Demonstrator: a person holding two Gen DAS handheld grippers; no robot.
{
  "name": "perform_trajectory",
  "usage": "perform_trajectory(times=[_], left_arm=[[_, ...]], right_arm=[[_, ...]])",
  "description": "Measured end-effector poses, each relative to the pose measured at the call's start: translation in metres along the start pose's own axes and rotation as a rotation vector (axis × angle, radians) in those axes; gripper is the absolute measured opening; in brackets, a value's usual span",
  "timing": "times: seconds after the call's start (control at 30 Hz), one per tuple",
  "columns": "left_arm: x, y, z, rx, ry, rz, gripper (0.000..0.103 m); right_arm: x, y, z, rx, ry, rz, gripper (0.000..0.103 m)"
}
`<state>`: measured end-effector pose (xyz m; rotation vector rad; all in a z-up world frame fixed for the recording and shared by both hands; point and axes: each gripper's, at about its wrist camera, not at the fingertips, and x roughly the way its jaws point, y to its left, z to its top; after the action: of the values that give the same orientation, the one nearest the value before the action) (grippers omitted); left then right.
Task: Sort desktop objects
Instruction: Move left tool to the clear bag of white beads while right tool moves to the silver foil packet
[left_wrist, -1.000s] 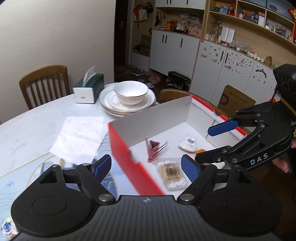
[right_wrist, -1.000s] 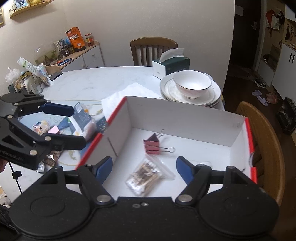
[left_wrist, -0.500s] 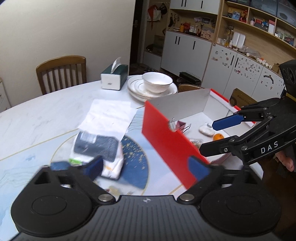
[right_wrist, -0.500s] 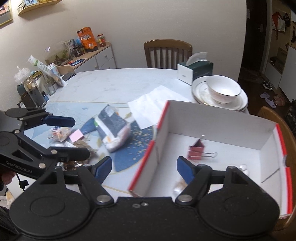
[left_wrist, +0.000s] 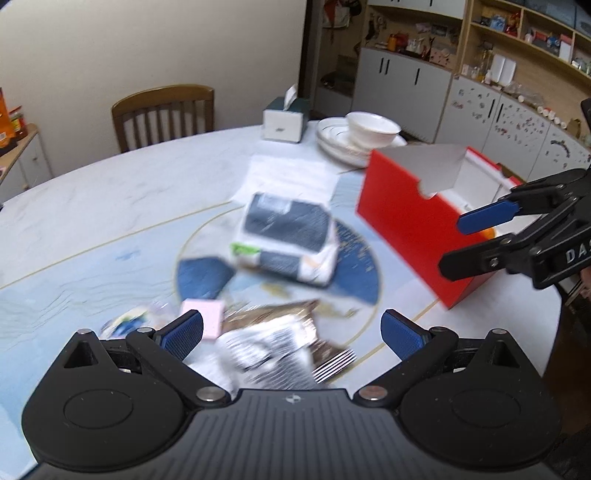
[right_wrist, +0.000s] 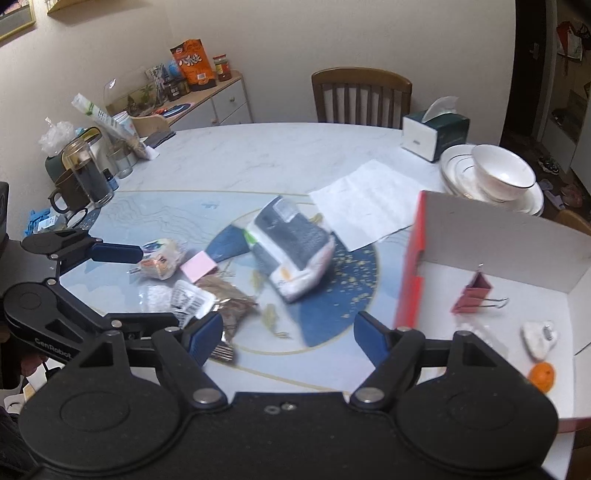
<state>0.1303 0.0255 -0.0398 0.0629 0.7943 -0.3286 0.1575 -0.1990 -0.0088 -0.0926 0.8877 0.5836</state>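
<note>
Left gripper (left_wrist: 291, 334) spread wide, empty, above foil packet (left_wrist: 273, 332); right gripper (right_wrist: 288, 338) spread, empty, beside red box (right_wrist: 408, 269)

Cream walls (left_wrist: 110, 44), wooden chair (left_wrist: 164, 110), white cabinets (left_wrist: 402, 94) under shelves (left_wrist: 524, 40).

Motion blur smears the packets just ahead of your left claw (left_wrist: 291, 334), so their printing is unreadable. Your right claw (right_wrist: 288, 334) has the red box (right_wrist: 408, 280) to its right, cut off by the picture's edge.
</note>
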Motion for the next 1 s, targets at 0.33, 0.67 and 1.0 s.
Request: perform_trajectory(times=[0.33,0.67,1.0], left_arm=[[0.0,0.039,-0.028,-0.003,0.044,0.014,0.103],[0.014,0.062,-0.051,0.064,0.074,0.022,0.103],[0.025,0.069,-0.059,0.15,0.071,0.002,0.103]], right_arm=[[0.029,0.04,-0.001,0.004,0.031,0.007,0.078],[0.054,0.078,-0.004,-0.012,0.082,0.029,0.078],[0.077,0.102,-0.006,0.003,0.117,-0.006,0.078]])
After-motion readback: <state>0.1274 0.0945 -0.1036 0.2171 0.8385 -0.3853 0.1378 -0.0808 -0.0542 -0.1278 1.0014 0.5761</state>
